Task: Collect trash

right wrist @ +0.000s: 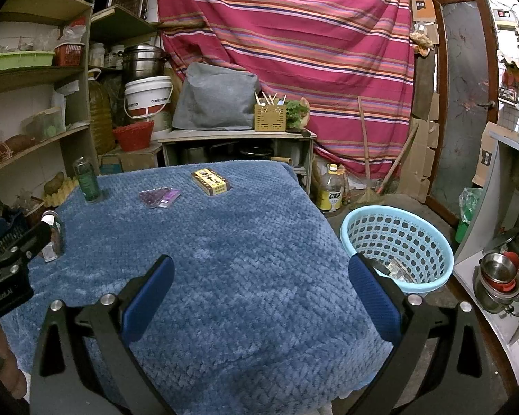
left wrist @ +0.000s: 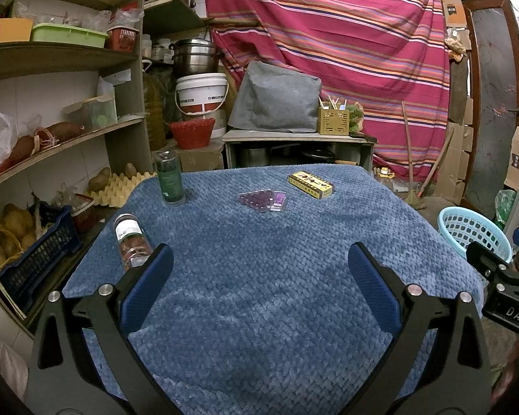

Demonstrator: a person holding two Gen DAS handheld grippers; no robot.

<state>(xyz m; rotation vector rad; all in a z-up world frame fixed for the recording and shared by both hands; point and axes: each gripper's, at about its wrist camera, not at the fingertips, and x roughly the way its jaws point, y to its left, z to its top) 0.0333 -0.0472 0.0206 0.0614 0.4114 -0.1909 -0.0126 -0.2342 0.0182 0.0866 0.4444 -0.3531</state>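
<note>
Both grippers, left gripper and right gripper, hang wide apart and hold nothing above the near edge of the blue-covered table. Left to collect: lying bottle at the left edge, upright green bottle at the far-left corner, purple blister pack and yellow box near the far edge. Blue basket, on the floor off the right edge, already holds some scrap, so the task looks barely begun.
</note>
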